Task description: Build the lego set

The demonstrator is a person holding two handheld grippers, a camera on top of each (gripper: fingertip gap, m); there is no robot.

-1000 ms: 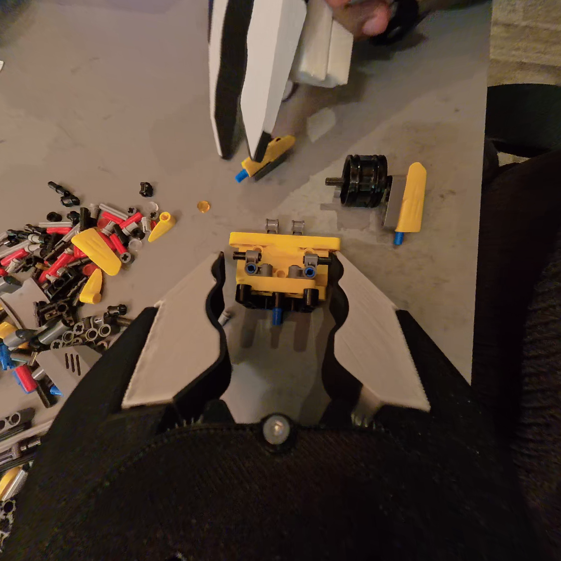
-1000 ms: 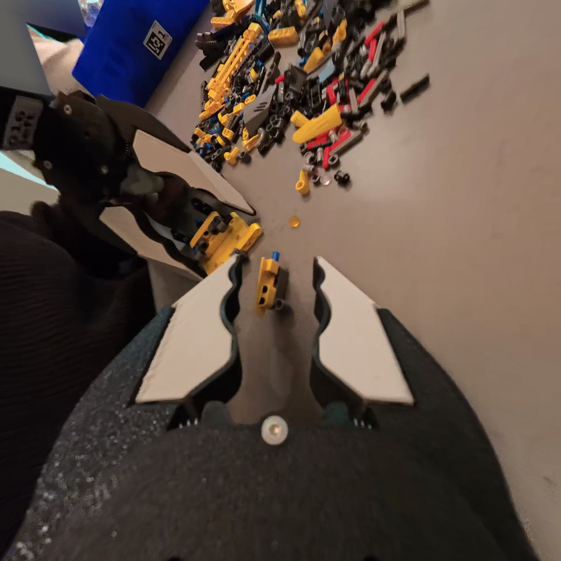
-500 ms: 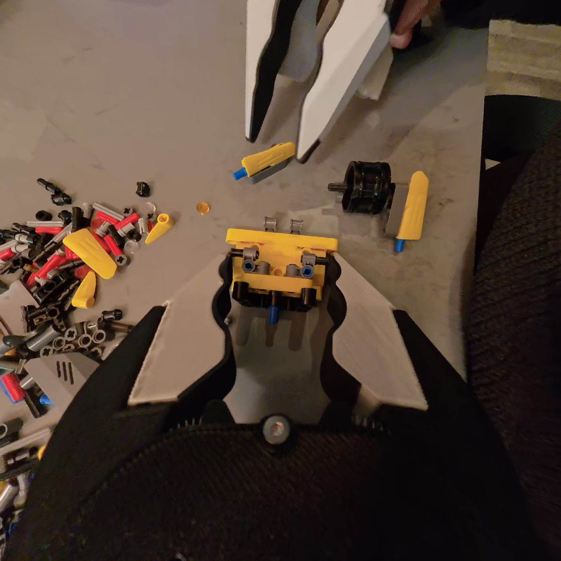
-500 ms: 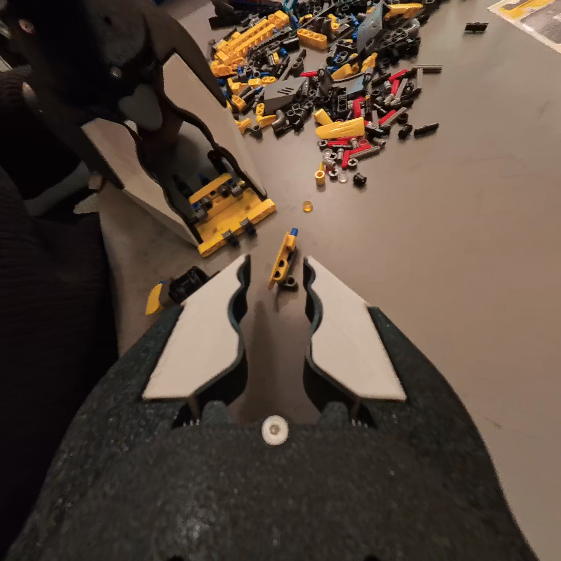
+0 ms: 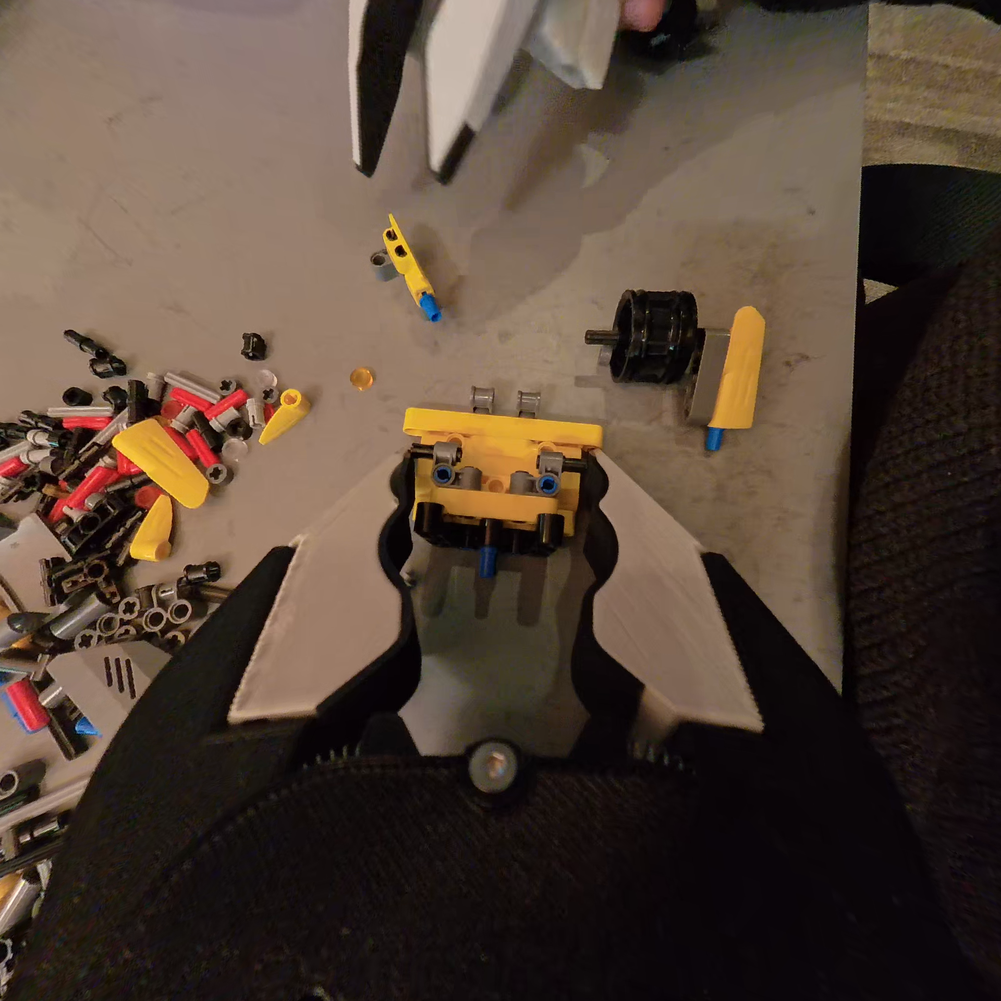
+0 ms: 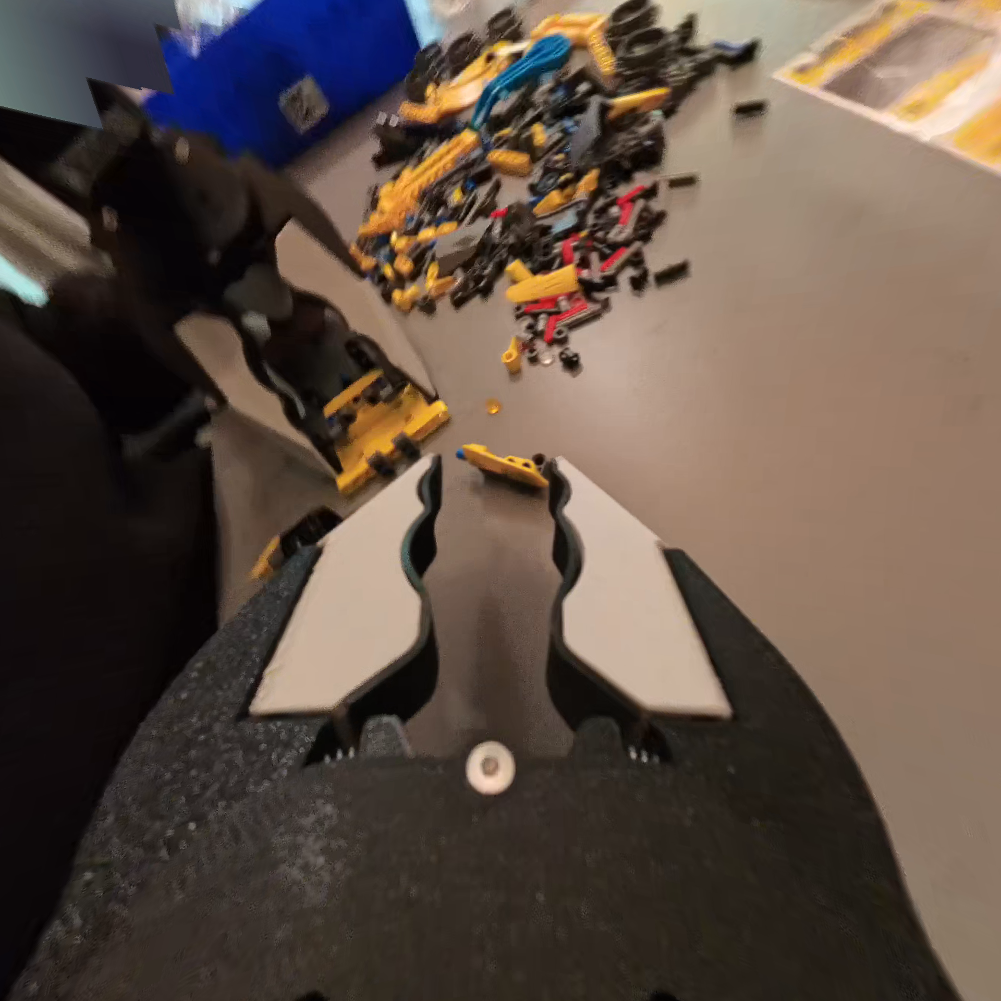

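Observation:
My left gripper [image 5: 498, 460] is shut on a yellow and black brick assembly [image 5: 495, 487] with blue pins and holds it on the grey table [image 5: 162, 189]. It also shows in the right wrist view [image 6: 379, 422]. My right gripper [image 6: 495, 463] is open and empty. A small yellow piece with a blue pin and a grey connector [image 6: 504, 466] lies flat on the table just past its fingertips. In the left wrist view that piece [image 5: 406, 265] lies apart from the right gripper [image 5: 406, 170], which hovers beyond it.
A black wheel [image 5: 658, 344] with a grey bracket and yellow panel [image 5: 736, 374] lies right of the assembly, near the table edge. A small orange stud [image 5: 362, 377] lies alone. A pile of loose parts [image 6: 541, 189], a blue box [image 6: 281, 92] and a printed booklet [image 6: 910, 81] lie farther off. The tips of one gripper are about 10 cm away from the tips of the other.
The small yellow piece has turned, so its blue pin now points toward the left gripper. My right gripper has drawn back from it. The left gripper has held still.

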